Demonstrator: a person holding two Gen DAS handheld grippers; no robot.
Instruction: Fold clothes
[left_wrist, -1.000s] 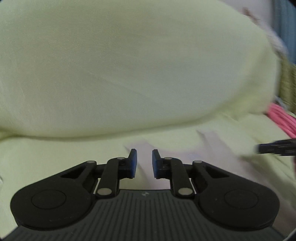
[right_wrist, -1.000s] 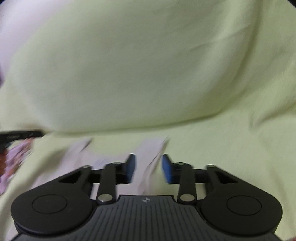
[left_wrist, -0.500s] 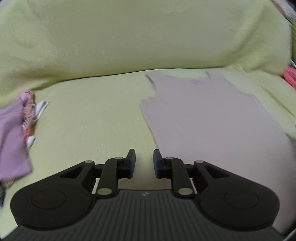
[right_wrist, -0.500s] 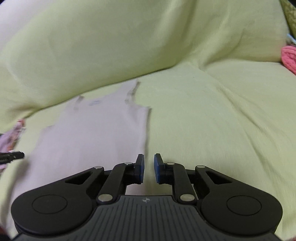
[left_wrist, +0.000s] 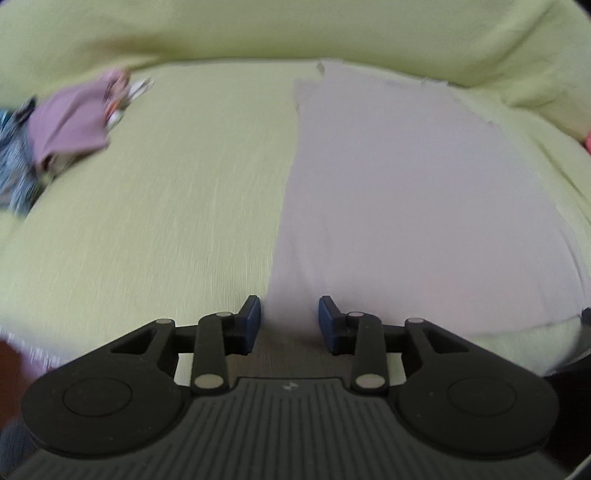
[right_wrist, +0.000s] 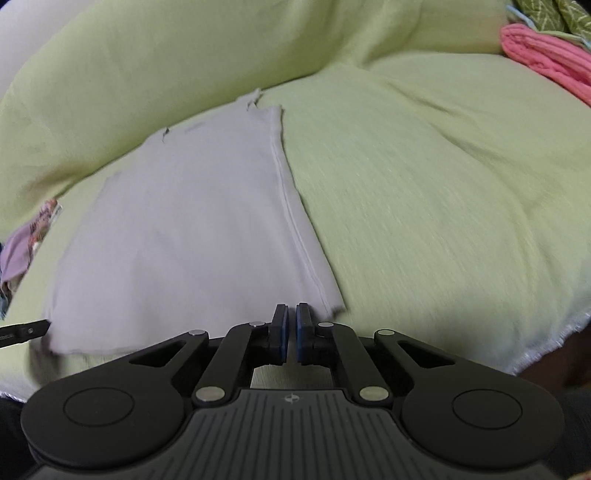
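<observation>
Pale lilac cloth is what I am working on: a sleeveless top spread flat on the green sofa seat. Its straps point away from me, toward the sofa back. Its bottom hem is the end closest to me. So the long way of the top runs straight out from me.

My left hand-held gripper is at the hem's left corner. Its jaws are apart and opening. The edge of the top lies between the blue pads, but they do not press on it.

My right hand-held gripper is at the hem's right corner, by the side seam. Its jaws are closing and almost together. I cannot tell if any cloth is caught in the thin gap.

Both hands are equally near the hem. I think the next move is to grab both corners and carry the hem up to the straps.

My left view shows a purple pile of clothes off to the left. My right view shows a pink folded cloth far right, and the tip of my left gripper at the far corner.
</observation>
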